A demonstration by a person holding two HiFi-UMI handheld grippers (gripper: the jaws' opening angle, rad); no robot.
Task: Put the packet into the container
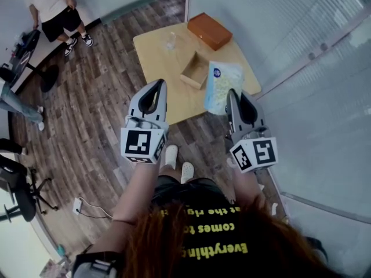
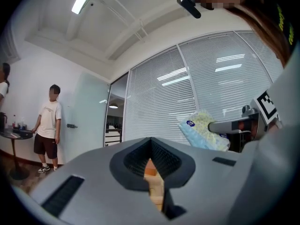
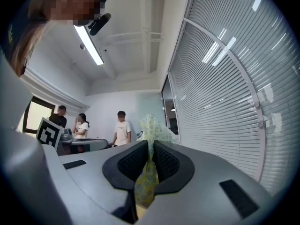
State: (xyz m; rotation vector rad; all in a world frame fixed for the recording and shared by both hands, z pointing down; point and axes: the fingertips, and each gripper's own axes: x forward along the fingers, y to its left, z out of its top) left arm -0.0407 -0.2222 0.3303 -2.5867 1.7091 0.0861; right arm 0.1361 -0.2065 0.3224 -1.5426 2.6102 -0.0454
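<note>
A pale yellow and blue packet [image 1: 220, 87] hangs in the air over the near right corner of the wooden table [image 1: 165, 74]. My right gripper [image 1: 233, 97] is shut on its lower edge; its jaws pinch the yellow wrapper [image 3: 149, 172] in the right gripper view. An open cardboard container [image 1: 193, 72] lies on the table just left of the packet. My left gripper [image 1: 159, 88] is held up over the table's near edge, shut with nothing in it. The left gripper view also shows the packet [image 2: 202, 131] to the right.
A brown box [image 1: 209, 30] sits at the table's far right corner and a clear glass [image 1: 171, 41] stands near the far edge. Blinds on a glass wall [image 1: 301, 51] run along the right. A person [image 1: 55, 10] stands far left; office chairs [image 1: 17, 184] stand on the left floor.
</note>
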